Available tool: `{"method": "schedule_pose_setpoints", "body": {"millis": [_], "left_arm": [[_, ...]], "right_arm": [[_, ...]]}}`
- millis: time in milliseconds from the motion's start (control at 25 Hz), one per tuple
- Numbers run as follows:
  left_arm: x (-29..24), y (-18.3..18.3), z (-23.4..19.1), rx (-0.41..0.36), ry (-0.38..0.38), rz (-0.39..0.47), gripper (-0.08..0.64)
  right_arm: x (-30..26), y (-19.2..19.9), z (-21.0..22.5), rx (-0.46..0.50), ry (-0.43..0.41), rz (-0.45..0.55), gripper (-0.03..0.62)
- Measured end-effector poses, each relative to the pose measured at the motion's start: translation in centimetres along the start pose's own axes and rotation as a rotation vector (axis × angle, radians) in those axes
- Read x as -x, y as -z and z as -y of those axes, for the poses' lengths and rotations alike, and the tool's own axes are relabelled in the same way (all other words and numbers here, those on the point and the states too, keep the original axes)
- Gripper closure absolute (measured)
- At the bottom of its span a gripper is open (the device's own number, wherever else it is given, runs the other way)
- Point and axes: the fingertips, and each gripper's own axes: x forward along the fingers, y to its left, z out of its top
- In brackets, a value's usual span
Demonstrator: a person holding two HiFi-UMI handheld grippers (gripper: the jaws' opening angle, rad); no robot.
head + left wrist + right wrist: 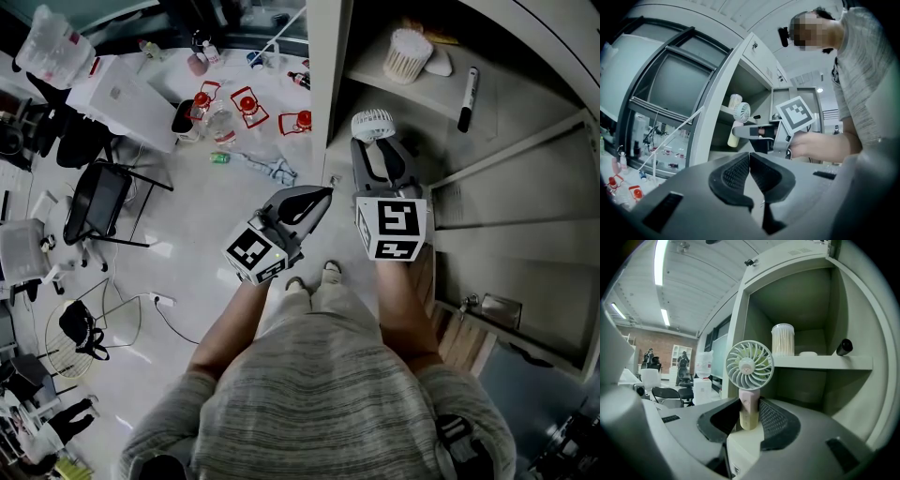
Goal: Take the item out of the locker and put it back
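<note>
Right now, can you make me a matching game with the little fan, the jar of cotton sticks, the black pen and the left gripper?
Things:
1. fan
2. cotton swab jar
3. black marker
4. left gripper

Places or states:
A. lying on the shelf
B. shut, with nothing in it
C. clamped in the right gripper
D. standing upright on the shelf

Pairs: 1-C, 2-D, 3-A, 4-B.

Right gripper [749,411] clamps handle of small handheld fan [750,365]; pads press both sides, fan upright, round white head above jaws. Ahead and right of jaws: open locker [853,310]. On its shelf [820,363], above jaw level: tub of cotton swabs [783,339], flat white item [807,353], black marker [844,347] farthest right. Far left of gripper: office chairs [665,393].
</note>
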Motion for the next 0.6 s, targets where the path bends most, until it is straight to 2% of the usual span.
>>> {"method": "schedule_pose_setpoints", "body": {"millis": [320,600], "left_arm": [[0.1,-0.2,0.0,-0.008,0.008,0.003,0.551],[0.1,0.2,0.1,0.009,0.008,-0.004,0.551]], "right_arm": [[-0.1,0.2,0.0,-0.003,0.003,-0.008,0.451],[-1.0,2.3,0.5,-0.046,0.005,-0.050,0.452]]}}
